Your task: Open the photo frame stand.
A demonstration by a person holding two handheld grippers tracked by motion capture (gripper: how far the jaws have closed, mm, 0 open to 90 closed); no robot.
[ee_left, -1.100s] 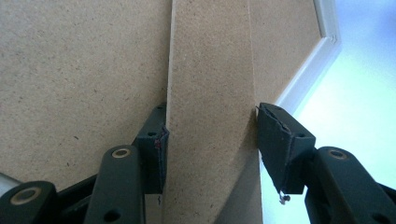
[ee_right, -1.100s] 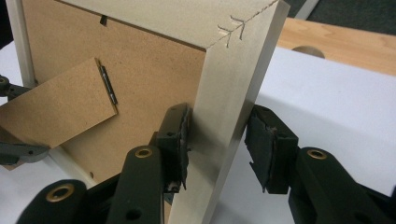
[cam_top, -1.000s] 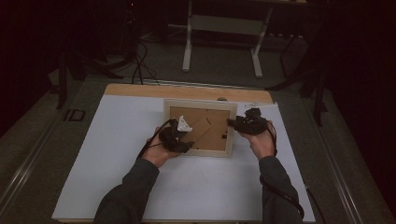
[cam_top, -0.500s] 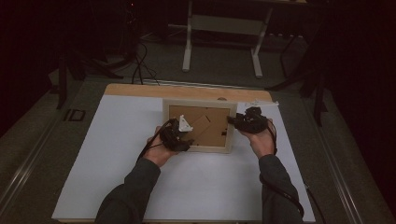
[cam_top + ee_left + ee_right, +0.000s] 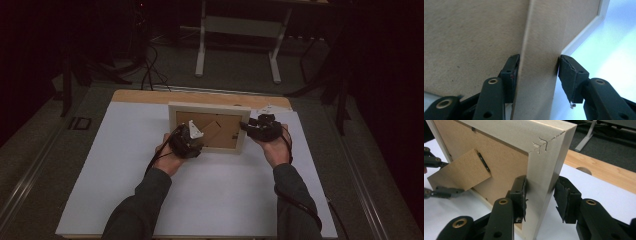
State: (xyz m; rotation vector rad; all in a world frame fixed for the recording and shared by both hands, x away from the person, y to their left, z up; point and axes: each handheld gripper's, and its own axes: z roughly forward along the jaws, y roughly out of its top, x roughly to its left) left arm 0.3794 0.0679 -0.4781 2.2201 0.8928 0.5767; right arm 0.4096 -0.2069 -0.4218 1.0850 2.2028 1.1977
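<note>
A pale wooden picture frame (image 5: 207, 107) stands on its lower edge on the white mat, brown backing (image 5: 504, 162) facing me. Its fibreboard easel leg (image 5: 539, 75) swings out from the back. My left gripper (image 5: 537, 72) is shut on that leg, one pad on each face; it also appears far left in the right gripper view (image 5: 454, 177), and low against the frame's left half from above (image 5: 187, 140). My right gripper (image 5: 540, 197) is shut on the frame's right side bar near its jointed corner (image 5: 541, 145), and is at the frame's right end in the high view (image 5: 260, 127).
The white mat (image 5: 210, 200) covers most of a wooden table, with a bare wood strip (image 5: 150, 96) along the far edge and a half-round notch (image 5: 584, 170) in it. Beyond stand a white metal table base (image 5: 240, 30) and floor cables (image 5: 150, 70).
The frame has tipped up from a leaning pose to nearly upright, its top edge shifting slightly away from me. Both hands kept their hold and moved only a little.
</note>
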